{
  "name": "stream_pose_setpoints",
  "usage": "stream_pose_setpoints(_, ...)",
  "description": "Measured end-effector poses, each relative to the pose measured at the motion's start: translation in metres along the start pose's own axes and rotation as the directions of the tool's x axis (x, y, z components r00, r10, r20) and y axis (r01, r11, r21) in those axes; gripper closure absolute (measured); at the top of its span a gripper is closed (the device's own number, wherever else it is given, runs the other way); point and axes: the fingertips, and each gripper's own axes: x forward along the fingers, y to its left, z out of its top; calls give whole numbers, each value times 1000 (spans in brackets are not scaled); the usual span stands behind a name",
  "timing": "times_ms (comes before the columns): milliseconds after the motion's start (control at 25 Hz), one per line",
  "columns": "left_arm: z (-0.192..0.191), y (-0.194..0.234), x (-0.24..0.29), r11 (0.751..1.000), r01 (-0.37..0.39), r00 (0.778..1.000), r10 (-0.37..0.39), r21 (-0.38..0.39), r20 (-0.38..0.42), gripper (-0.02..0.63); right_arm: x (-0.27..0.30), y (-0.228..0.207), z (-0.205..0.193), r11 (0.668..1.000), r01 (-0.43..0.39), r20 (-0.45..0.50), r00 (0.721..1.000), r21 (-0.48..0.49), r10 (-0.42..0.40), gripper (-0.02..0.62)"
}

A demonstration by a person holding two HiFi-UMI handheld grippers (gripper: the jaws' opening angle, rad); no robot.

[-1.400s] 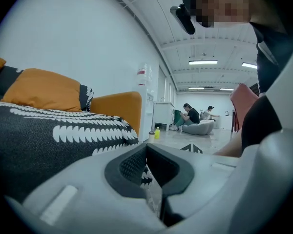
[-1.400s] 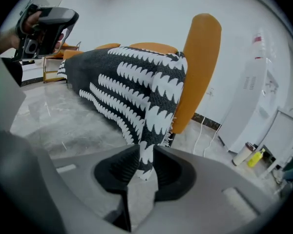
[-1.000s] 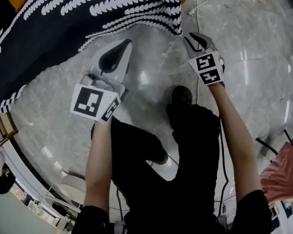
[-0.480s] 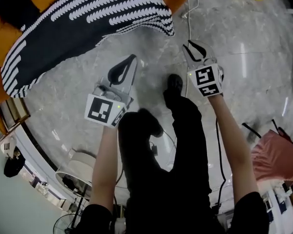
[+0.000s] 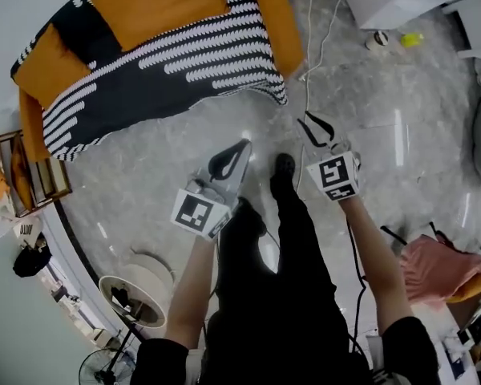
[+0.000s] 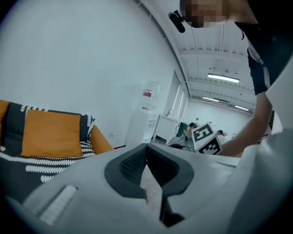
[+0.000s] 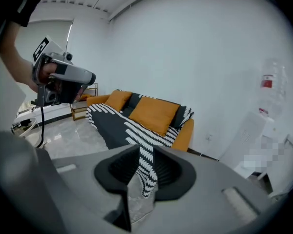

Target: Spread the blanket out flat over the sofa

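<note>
Black-and-white striped blanket drapes orange sofa; left claw closed, right claw parted, both empty.

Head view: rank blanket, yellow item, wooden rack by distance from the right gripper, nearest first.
1. blanket: its hanging corner is just ahead and left of the right gripper
2. yellow item: ahead, to the right
3. wooden rack: far left
</note>
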Motion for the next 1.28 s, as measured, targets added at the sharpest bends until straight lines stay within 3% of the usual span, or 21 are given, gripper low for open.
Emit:
stream_pose_setpoints(600,121,-35,-59,988,-157,984,157,-11,80,595,-95,-18,154,997,-34,177,984,69,21,505)
stream_pose_setpoints(880,153,-35,-90,983,-184,972,184,-14,149,595,-119,-8,203,998,-52,245,969,44,40,505)
stream_pose_setpoints(1280,194,-13,-123,983,-184,960,177,13,215,595,-127,19,278,989,-129,367,926,73,94,532)
